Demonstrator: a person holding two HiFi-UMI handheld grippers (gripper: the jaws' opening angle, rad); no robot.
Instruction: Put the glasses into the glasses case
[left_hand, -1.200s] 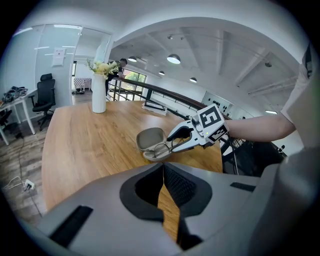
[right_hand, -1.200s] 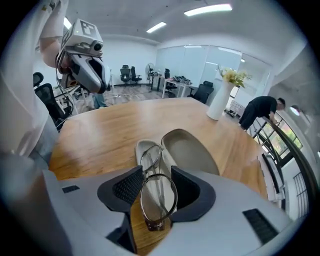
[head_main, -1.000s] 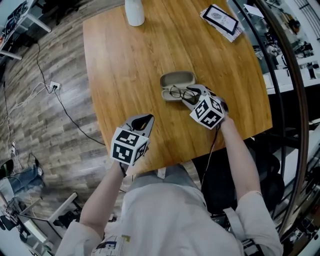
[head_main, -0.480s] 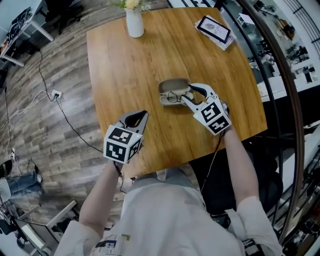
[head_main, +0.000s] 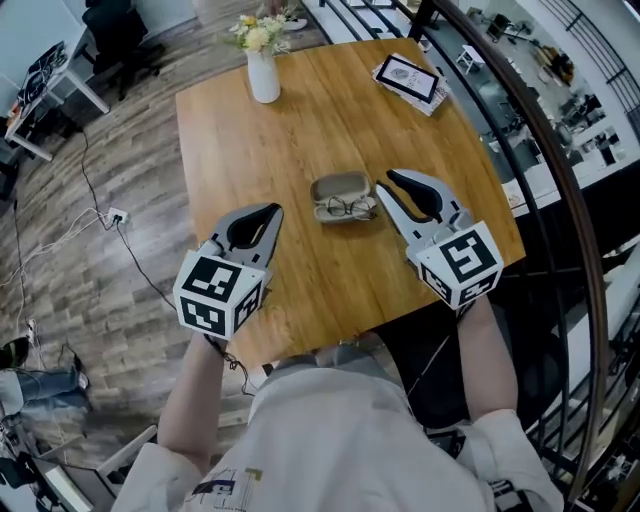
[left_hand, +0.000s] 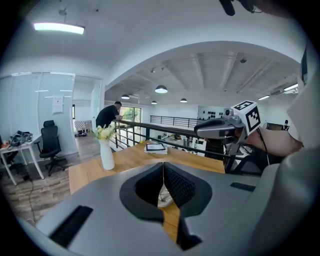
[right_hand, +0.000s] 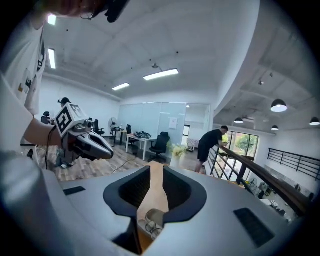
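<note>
Left tool (left_hand: 162, 167), glasses case (left_hand: 163, 197) half-hidden behind

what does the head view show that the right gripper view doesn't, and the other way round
Only the head view: the black-and-white booklet at the wooden table's far corner. Only the right gripper view: a person in black leaning on a dark railing, a black office chair and ceiling strip lights. Both: the white vase of flowers, the left gripper, and the dark-framed glasses lying in the open grey case.
</note>
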